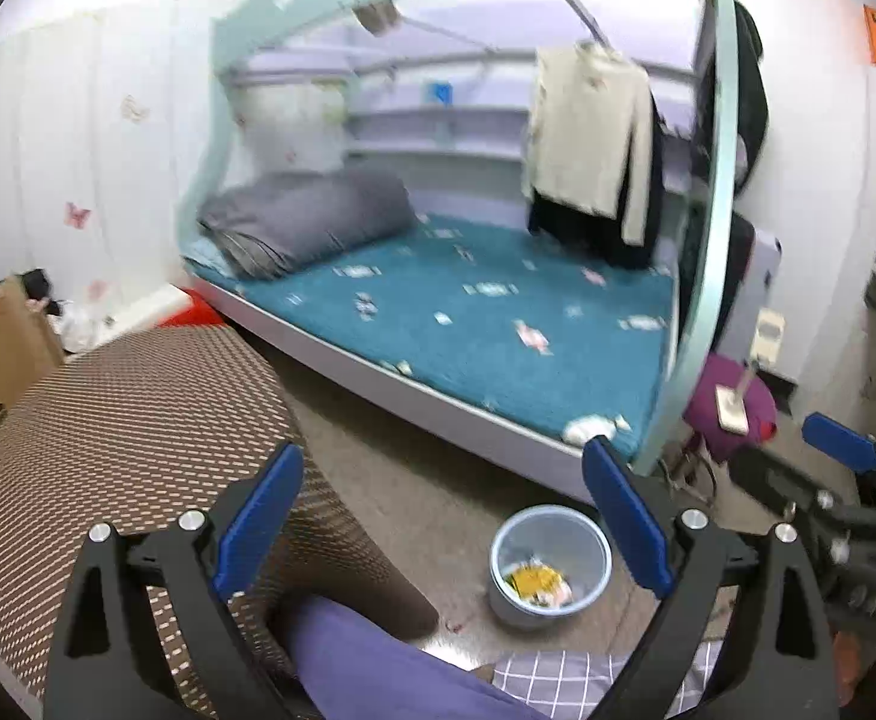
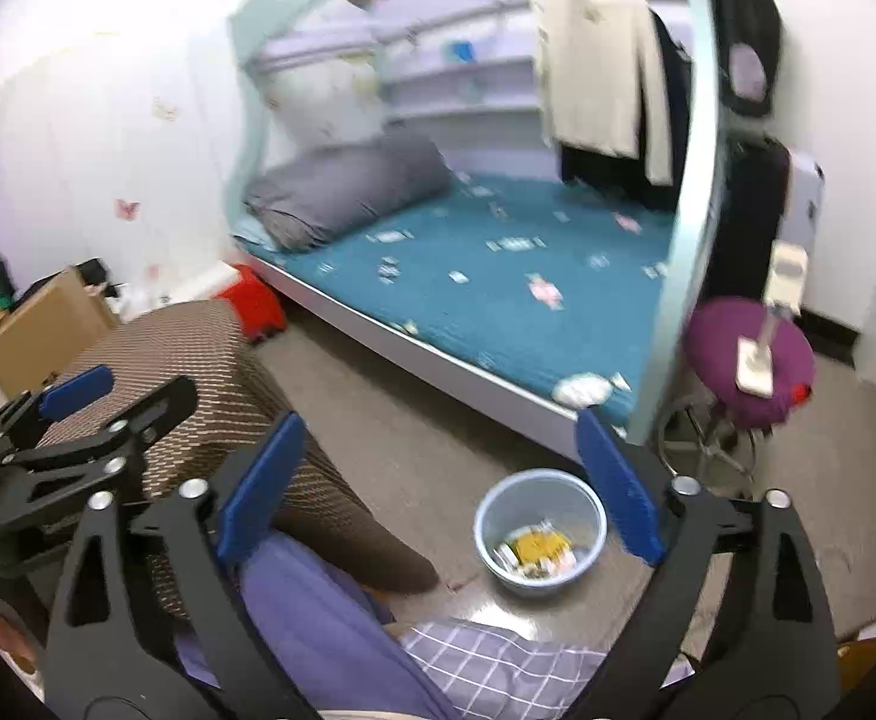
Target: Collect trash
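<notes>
A pale blue bin (image 1: pixel 549 564) (image 2: pixel 540 534) stands on the floor in front of the bed, with a yellow wrapper (image 1: pixel 534 579) (image 2: pixel 537 543) and other scraps inside. A white crumpled piece (image 1: pixel 588 429) (image 2: pixel 582 390) lies on the near corner of the teal mattress. My left gripper (image 1: pixel 441 456) hangs open and empty, well above the bin. My right gripper (image 2: pixel 438 426) is likewise open, empty and high over the bin. Each gripper shows at the edge of the other's view, with a blue left pad (image 2: pixel 75 390) and a blue right pad (image 1: pixel 840 450).
A brown woven seat (image 1: pixel 138 420) (image 2: pixel 198 360) fills the left foreground. A purple stool (image 2: pixel 750 360) carrying a white object stands right of the bed post (image 2: pixel 684 240). A red box (image 2: pixel 255 300) and cardboard box (image 2: pixel 48 324) sit at left. The person's purple-trousered leg (image 2: pixel 318 630) lies below.
</notes>
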